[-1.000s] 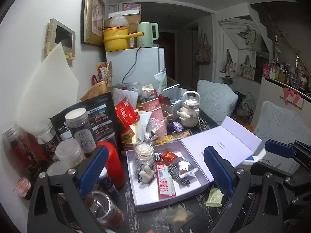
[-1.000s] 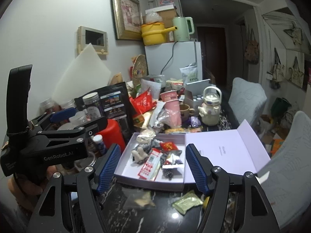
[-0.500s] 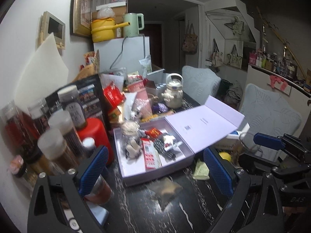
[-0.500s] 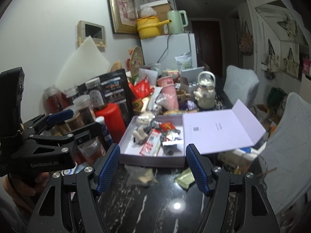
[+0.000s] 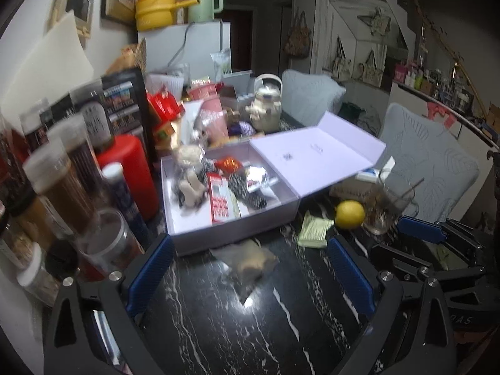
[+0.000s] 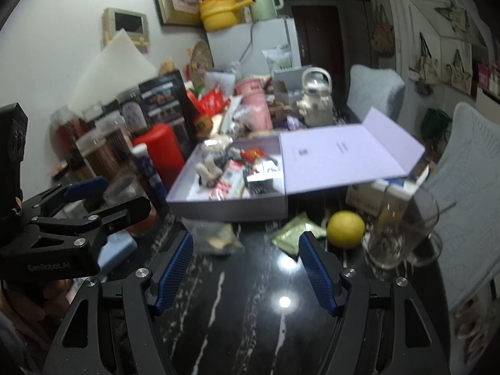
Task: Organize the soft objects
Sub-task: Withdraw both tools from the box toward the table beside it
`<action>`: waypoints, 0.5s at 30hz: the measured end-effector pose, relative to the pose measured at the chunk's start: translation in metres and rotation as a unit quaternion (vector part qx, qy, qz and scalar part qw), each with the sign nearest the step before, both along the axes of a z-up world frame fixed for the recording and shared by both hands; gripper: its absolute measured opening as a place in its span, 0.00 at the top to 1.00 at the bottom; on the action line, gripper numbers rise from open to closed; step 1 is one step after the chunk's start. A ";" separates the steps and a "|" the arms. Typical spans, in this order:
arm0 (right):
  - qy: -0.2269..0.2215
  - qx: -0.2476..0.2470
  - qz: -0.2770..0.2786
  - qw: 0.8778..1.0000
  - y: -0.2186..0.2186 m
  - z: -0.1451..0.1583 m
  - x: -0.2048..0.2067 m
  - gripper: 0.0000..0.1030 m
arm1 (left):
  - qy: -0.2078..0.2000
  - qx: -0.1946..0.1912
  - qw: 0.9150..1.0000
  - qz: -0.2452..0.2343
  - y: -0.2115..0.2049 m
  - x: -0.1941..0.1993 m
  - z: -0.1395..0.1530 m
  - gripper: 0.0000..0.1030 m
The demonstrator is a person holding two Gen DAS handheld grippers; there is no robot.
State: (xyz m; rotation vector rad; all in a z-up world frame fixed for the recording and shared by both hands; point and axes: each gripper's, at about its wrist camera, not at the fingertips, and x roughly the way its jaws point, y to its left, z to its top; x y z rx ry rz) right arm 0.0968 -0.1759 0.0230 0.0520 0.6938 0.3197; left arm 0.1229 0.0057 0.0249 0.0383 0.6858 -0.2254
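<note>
Item: dark marbled surface (image 5: 218,328), crowded along its far and left edges with jars, a red canister (image 5: 128,175) and a cream teapot (image 5: 265,109). At centre we record a lilac box (image 5: 237,234), lid flung open to the right, already holding a heap of small packets and soft-looking pieces; what each one is, blur keeps us from saying. Left outside the box: a brownish clear pouch (image 5: 250,262) lying just before the box's near wall, and a pale green sachet (image 5: 314,229) beside a lemon (image 5: 350,214), with a glass mug (image 5: 384,206) close by. We judge the task partly done, these two loose packets being the likely remainder, though we cannot tell whether other items on the surface count. Left tongs (image 5: 250,278): jaws spread wide, nothing between them, tilted down toward the surface with the brownish pouch lying in line between the blue pads. Right tongs (image 6: 247,268): likewise parted and empty, angled down, the pouch (image 6: 218,237) off its left pad and the green sachet (image 6: 293,234) off its right pad. Both tools sit side by side, low over the near edge, each showing in the other's view; a hand (image 6: 28,293) grips the left tool's handle.
</note>
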 end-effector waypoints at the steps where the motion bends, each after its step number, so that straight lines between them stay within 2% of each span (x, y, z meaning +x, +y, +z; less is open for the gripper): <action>1: 0.004 -0.001 -0.002 1.000 -0.001 -0.004 0.001 0.31 | 0.005 -0.001 1.000 -0.003 0.000 0.000 -0.005 0.03; 15: 0.073 -0.011 -0.038 0.997 -0.005 -0.069 0.028 0.32 | 0.069 0.000 0.998 0.011 0.006 0.022 -0.069 0.03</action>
